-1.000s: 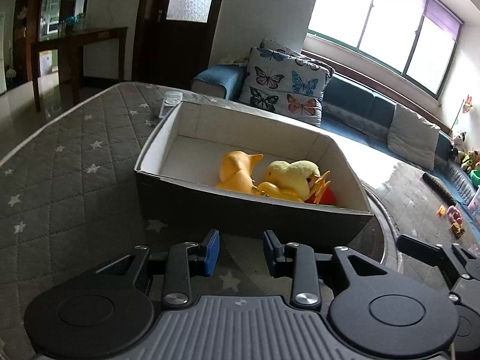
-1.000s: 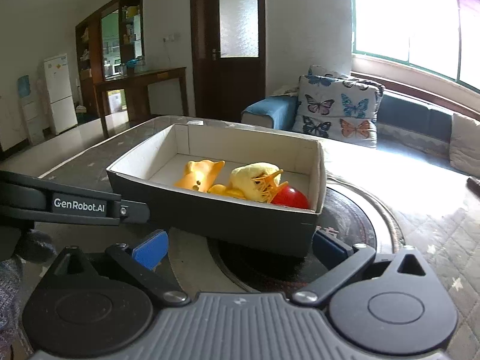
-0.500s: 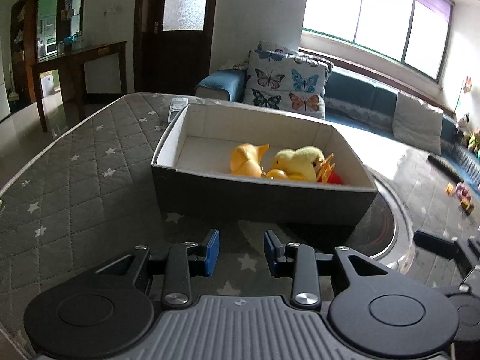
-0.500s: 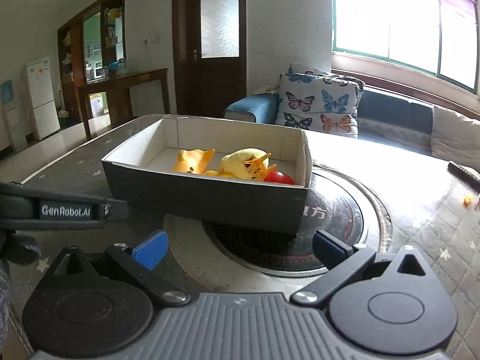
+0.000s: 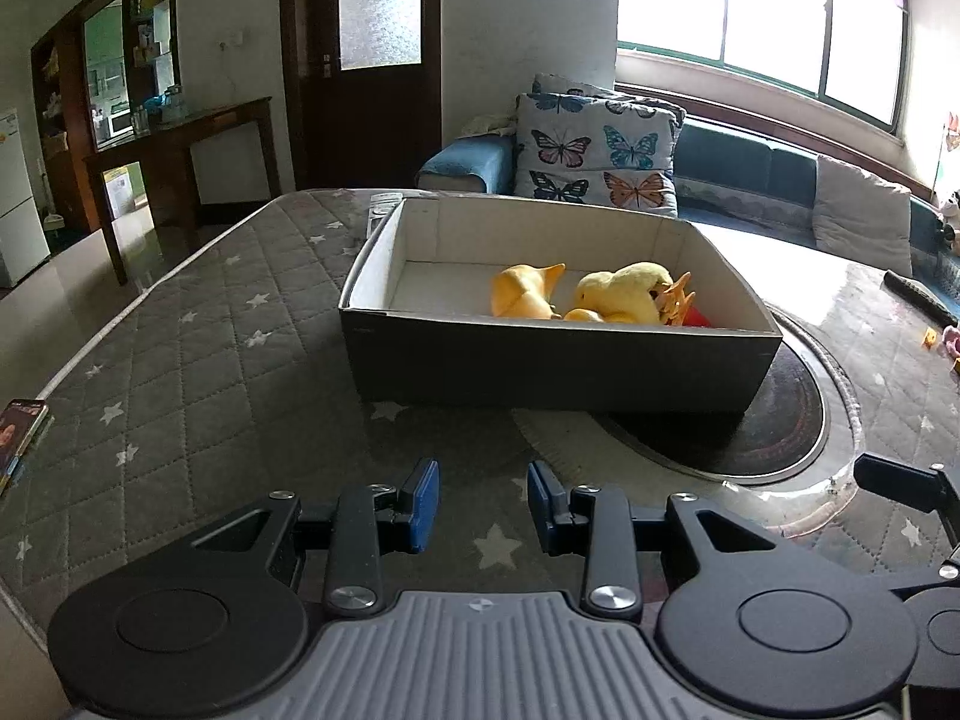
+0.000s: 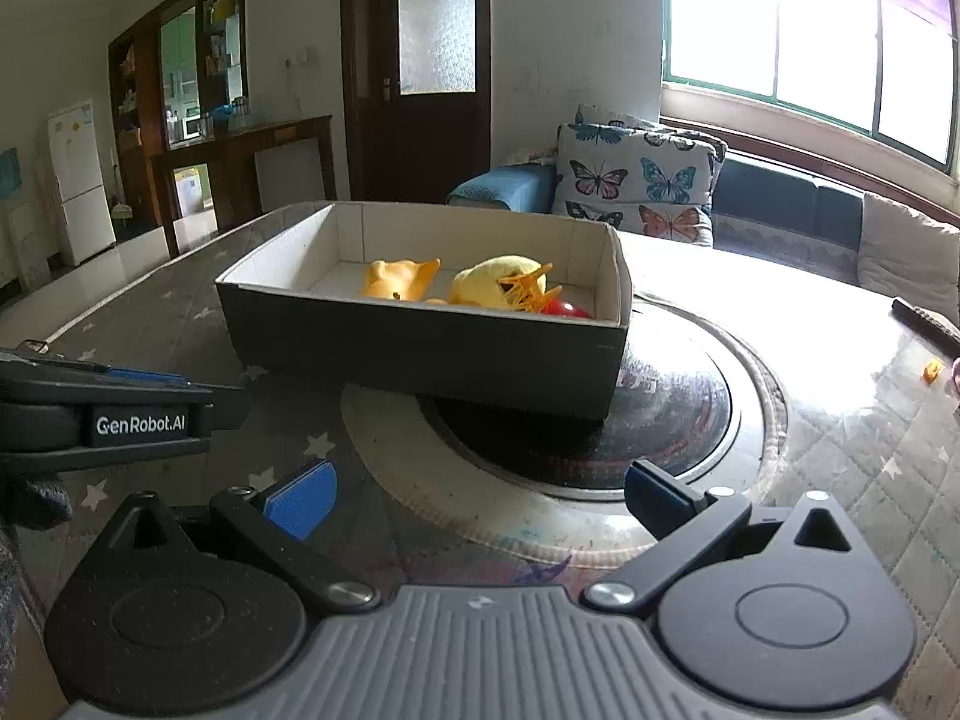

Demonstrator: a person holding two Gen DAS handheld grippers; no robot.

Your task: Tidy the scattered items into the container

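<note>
A dark cardboard box (image 5: 558,360) with a white inside stands on the quilted table; it also shows in the right wrist view (image 6: 420,348). In it lie an orange toy (image 5: 525,294), a yellow plush duck (image 5: 624,297) and a red ball (image 6: 561,309), partly hidden by the box wall. My left gripper (image 5: 483,504) is empty, its blue pads a small gap apart, in front of the box. My right gripper (image 6: 474,495) is wide open and empty, back from the box's near right corner.
A round black turntable (image 6: 660,414) lies under the box's right end. A remote (image 5: 918,297) and small toys (image 5: 945,339) lie at the table's far right. A small book (image 5: 21,429) lies at the left edge. The left gripper's arm (image 6: 102,420) shows left in the right wrist view.
Both grippers have drawn back from the box, which now looks smaller and farther away. The jaws have not changed.
</note>
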